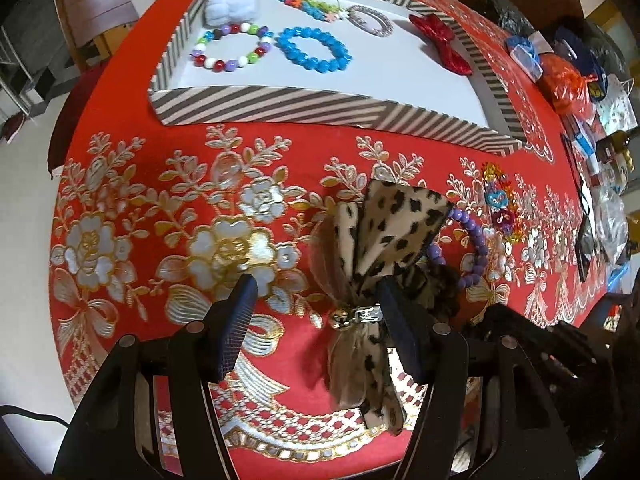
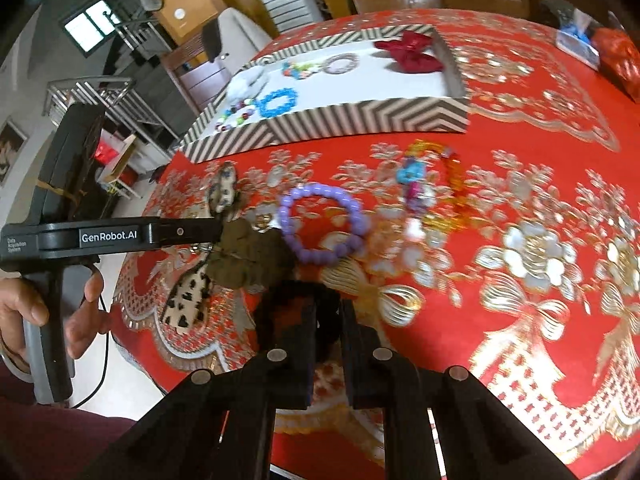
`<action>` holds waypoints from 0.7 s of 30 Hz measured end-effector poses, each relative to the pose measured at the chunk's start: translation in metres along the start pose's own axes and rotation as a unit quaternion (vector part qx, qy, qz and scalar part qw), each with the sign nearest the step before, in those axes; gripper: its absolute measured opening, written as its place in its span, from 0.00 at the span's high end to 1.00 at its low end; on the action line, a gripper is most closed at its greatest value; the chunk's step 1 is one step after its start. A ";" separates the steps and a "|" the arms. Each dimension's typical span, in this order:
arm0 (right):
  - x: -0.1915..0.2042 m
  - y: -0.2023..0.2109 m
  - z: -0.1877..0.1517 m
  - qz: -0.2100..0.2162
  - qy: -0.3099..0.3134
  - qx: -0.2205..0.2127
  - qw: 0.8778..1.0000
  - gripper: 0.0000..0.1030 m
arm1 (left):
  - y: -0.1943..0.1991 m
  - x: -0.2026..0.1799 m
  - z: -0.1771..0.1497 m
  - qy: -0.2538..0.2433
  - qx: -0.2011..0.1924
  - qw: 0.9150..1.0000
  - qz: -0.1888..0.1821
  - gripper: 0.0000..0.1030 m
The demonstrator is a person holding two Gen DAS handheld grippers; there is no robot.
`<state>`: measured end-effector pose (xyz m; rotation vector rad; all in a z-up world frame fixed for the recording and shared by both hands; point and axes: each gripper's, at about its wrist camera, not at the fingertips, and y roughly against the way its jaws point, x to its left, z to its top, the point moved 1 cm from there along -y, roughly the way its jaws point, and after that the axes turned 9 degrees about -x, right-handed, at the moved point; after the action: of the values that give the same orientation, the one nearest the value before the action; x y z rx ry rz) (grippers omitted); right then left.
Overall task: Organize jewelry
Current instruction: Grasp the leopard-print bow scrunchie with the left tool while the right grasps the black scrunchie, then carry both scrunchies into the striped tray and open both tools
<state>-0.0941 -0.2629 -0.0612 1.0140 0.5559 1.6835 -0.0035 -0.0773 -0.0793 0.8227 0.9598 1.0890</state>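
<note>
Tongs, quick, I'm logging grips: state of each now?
Left tongs: open, holding nothing.
Right tongs: closed on a black fabric hair tie.

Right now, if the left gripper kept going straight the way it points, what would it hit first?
Probably the red tablecloth between its open fingers. The leopard bow lies against its right finger, though depth is unclear.

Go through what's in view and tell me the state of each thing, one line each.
Left gripper: open, its right finger against the leopard bow.
Right gripper: shut on a dark scrunchie.
Purple bracelet: on the tablecloth, outside the tray.
Striped tray: holds blue bracelet and red bow.
</note>
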 end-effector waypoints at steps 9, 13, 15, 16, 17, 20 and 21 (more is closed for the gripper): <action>0.001 0.012 0.008 0.004 -0.002 -0.017 1.000 0.90 | -0.005 -0.016 -0.004 -0.047 -0.018 0.999 -0.007 0.75; 0.012 0.014 0.023 0.015 0.014 -0.022 1.000 0.90 | 0.001 -0.017 -0.001 -0.051 -0.024 0.998 -0.010 0.88; 0.016 0.015 0.031 0.018 0.022 -0.026 0.999 0.90 | 0.009 -0.012 0.003 -0.044 -0.036 0.998 -0.009 0.88; 0.018 0.016 0.036 0.021 0.026 -0.029 0.999 0.90 | 0.014 -0.010 0.006 -0.041 -0.042 0.998 -0.009 0.88; 0.020 0.017 0.042 0.022 0.030 -0.033 0.999 0.90 | 0.020 -0.008 0.009 -0.039 -0.049 0.998 -0.009 0.88; 0.023 0.019 0.060 0.025 0.041 -0.044 0.998 0.90 | 0.039 -0.003 0.020 -0.031 -0.070 0.997 -0.010 0.88; 0.024 0.020 0.066 0.026 0.044 -0.048 0.998 0.90 | 0.044 -0.003 0.024 -0.030 -0.078 0.996 -0.008 0.88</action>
<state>-0.0520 -0.2555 -0.0024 0.8945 0.5042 1.7897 0.0035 -0.0699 -0.0299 0.7135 0.8190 1.1046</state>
